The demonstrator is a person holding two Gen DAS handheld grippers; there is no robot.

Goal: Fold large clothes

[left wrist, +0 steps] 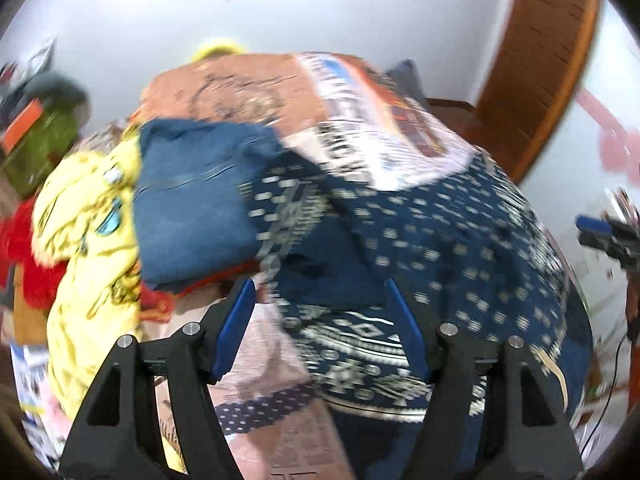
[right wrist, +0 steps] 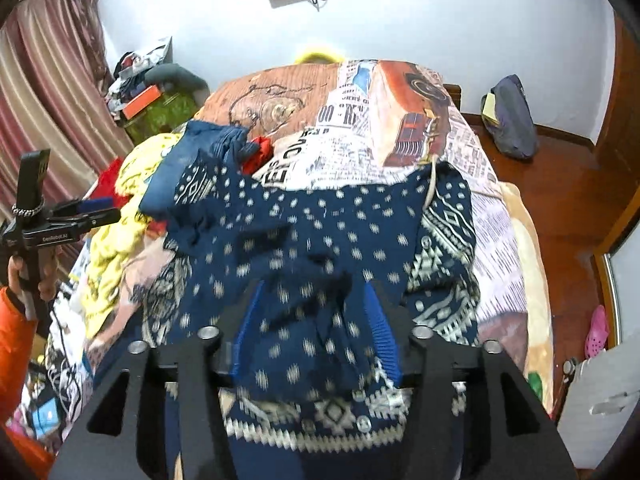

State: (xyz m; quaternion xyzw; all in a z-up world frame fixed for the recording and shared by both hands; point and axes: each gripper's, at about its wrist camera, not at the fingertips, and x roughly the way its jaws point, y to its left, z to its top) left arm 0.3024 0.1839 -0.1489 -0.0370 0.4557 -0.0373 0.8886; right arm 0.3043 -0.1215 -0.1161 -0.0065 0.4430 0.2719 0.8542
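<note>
A navy sweater with white dots and patterned bands (right wrist: 320, 220) lies spread and rumpled on the bed; the left wrist view shows it blurred (left wrist: 440, 240). My right gripper (right wrist: 314, 288) is low over its near part. A fold of the knit rises loosely between the blue fingers (right wrist: 248, 320), and the jaws stand apart, not pressing it. My left gripper (left wrist: 320, 284) hovers open above the sweater's left edge with nothing gripped. It also shows in the right wrist view, as the left gripper (right wrist: 96, 210) held by a hand in an orange sleeve.
The bed cover (right wrist: 360, 128) has newspaper and orange prints. A folded blue garment (right wrist: 172, 176), a yellow one (right wrist: 116, 216) and red cloth are piled at the left. A curtain (right wrist: 48, 100) hangs left; wooden floor with a dark bag (right wrist: 512, 120) lies right.
</note>
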